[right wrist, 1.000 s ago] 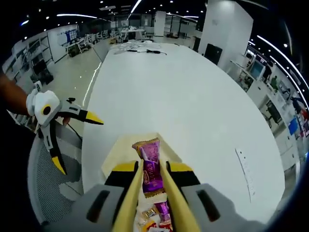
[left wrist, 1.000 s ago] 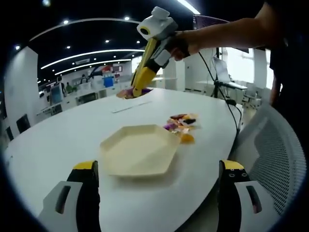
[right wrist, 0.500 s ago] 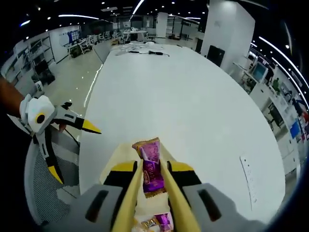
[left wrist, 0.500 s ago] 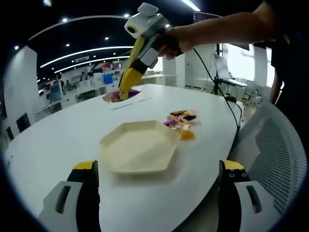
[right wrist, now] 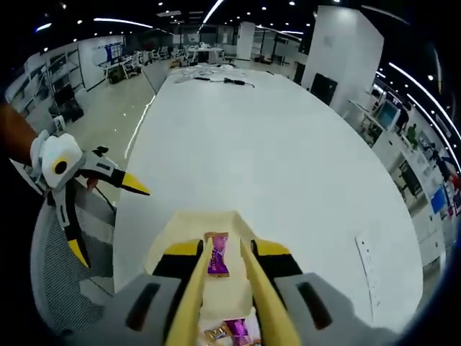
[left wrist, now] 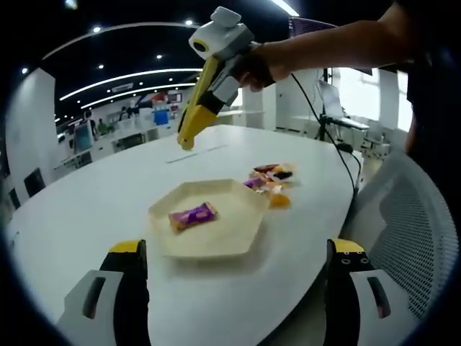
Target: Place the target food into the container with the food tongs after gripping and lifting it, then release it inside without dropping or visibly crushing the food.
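Purple-wrapped candy bar now lying in the cream hexagonal tray.

The purple-wrapped candy bar [left wrist: 192, 215] rests flat inside the cream hexagonal tray [left wrist: 238, 234] on the white oval bench [left wrist: 86, 202]; its print is too small to read. Half a second ago it sat pinched in the yellow food tongs [right wrist: 220, 288]. The right gripper [left wrist: 186, 141] hangs above the tray, tongs slightly parted and empty. The left gripper [left wrist: 234, 267] stands wide, empty. A heap of mixed wrapped sweets [left wrist: 270, 184] lies just beside the tray.

I count one cream hexagonal tray [left wrist: 238, 229] on surface [left wrist: 86, 209]. One purple-wrapped candy [left wrist: 192, 215] inside tray. One small pile of wrapped snacks [left wrist: 269, 184] beside tray, exact number unclear. Two tools: left tool [right wrist: 108, 194], right tool [left wrist: 189, 130].
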`<state>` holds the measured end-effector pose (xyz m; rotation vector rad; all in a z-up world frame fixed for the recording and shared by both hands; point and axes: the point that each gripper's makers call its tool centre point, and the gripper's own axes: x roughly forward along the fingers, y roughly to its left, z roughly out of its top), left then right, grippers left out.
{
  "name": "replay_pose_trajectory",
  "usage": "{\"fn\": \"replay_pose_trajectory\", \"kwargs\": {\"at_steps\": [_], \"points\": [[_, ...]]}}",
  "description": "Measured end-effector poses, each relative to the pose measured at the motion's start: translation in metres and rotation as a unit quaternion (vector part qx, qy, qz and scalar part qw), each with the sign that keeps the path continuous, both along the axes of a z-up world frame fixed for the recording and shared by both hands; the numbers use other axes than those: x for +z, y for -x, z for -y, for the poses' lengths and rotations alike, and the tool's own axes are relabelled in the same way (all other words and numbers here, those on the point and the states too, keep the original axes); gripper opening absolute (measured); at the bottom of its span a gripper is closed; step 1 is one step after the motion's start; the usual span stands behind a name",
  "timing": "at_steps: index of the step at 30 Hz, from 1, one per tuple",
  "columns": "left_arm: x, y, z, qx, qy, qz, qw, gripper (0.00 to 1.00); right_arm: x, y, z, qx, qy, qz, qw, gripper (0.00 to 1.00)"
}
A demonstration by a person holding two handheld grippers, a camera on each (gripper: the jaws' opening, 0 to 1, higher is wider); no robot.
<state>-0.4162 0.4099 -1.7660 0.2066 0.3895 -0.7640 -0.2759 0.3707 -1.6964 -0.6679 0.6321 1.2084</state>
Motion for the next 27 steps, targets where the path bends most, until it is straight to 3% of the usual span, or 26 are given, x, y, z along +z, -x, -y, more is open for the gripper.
{"fn": "replay_pose_trajectory", "kwargs": {"at_steps": [11, 18, 27], "points": [[-0.003, 0.001, 0.0, -0.003, -0.005, -0.004, 1.0, 1.0, 0.008, 0.007, 0.027, -0.003, -0.018, 0.008, 0.9998, 0.27], [-0.009, 0.004, -0.001, -0.003, -0.015, -0.012, 0.9998, 1.0, 0.003, 0.016, 0.07, -0.007, -0.01, 0.005, 0.9999, 0.27], [-0.011, 0.005, -0.001, -0.004, 0.001, -0.026, 0.9997, 1.0, 0.003, 0.027, 0.119, -0.007, -0.009, 0.007, 0.9999, 0.27]]}}
